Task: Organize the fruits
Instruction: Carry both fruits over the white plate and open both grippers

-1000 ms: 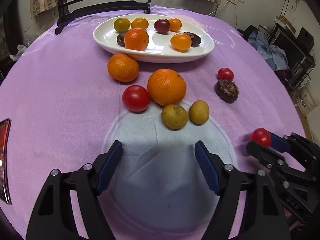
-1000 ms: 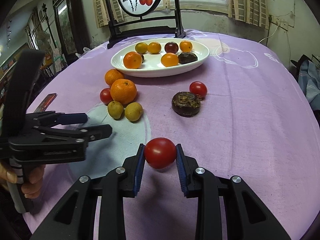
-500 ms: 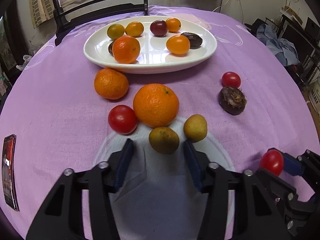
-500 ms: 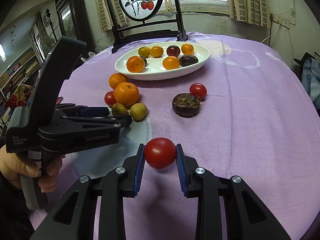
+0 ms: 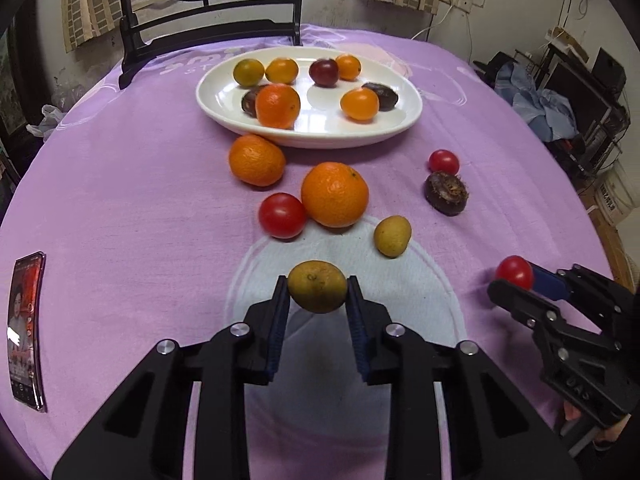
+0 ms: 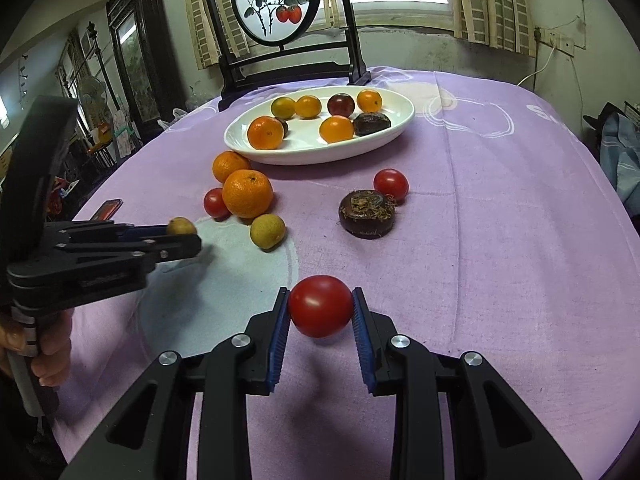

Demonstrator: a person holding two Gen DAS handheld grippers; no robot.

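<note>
My left gripper (image 5: 317, 280) has its jaws closing on a yellow-green fruit (image 5: 318, 289), pads pressing both sides, held just above the pale patch of the purple cloth. My right gripper (image 6: 320, 300) is shut on a red tomato (image 6: 320, 312), low over the cloth at the front right. The white oval plate (image 5: 408, 120) at the back holds several small fruits. On the cloth between lie two oranges (image 5: 334, 194), a tomato (image 5: 282, 216), another yellow-green fruit (image 5: 392, 236), a small tomato (image 5: 443, 161) and a dark brown fruit (image 5: 446, 193).
A phone (image 5: 25, 328) lies near the table's left edge. A dark wooden screen stand (image 5: 208, 36) rises behind the plate. The round table drops off to the right, with clutter on the floor beyond. A hand (image 6: 48, 360) grips the left gripper's handle.
The left gripper moved forward from open to around the nearer yellow-green fruit, shut on it and lifted it off the cloth. The right gripper kept still with its tomato.
</note>
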